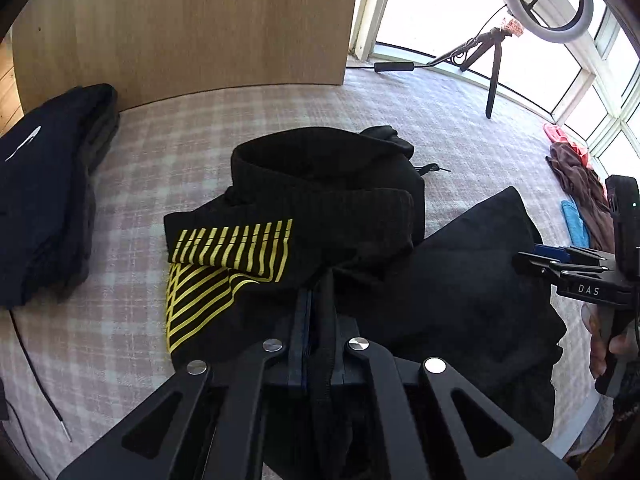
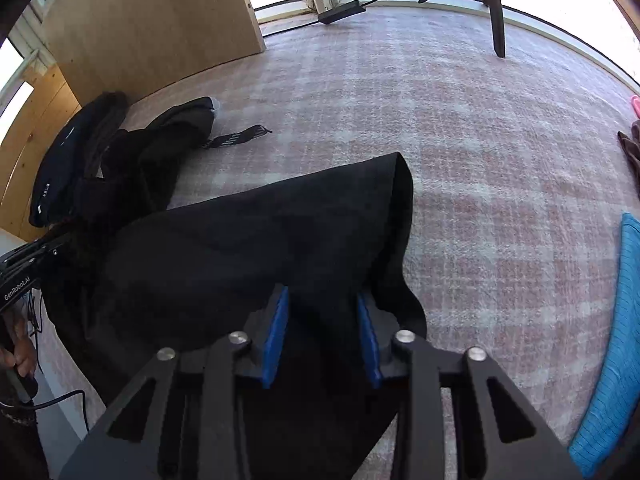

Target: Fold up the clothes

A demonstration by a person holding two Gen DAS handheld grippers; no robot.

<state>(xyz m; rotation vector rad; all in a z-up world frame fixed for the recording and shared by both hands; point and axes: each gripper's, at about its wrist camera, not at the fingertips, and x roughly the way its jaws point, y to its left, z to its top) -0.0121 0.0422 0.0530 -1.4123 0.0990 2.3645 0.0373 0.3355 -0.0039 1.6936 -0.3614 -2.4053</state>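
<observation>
Pink-and-white checked bedding (image 1: 152, 152) with a nubby weave fills both views, backed by a pale wooden panel (image 1: 188, 20). At the left-wrist view's centre lies one black garment (image 1: 440, 272), ribbed at the waistband, with yellow printed stripes. The left gripper (image 1: 314, 300) is clenched on its fabric; the right gripper (image 2: 322, 320) has its two blue pads spread, cloth draped between them. One dark folded stack (image 1: 44, 200) sits at left.

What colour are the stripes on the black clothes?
Yellow stripes, clearest in the left wrist view.
</observation>
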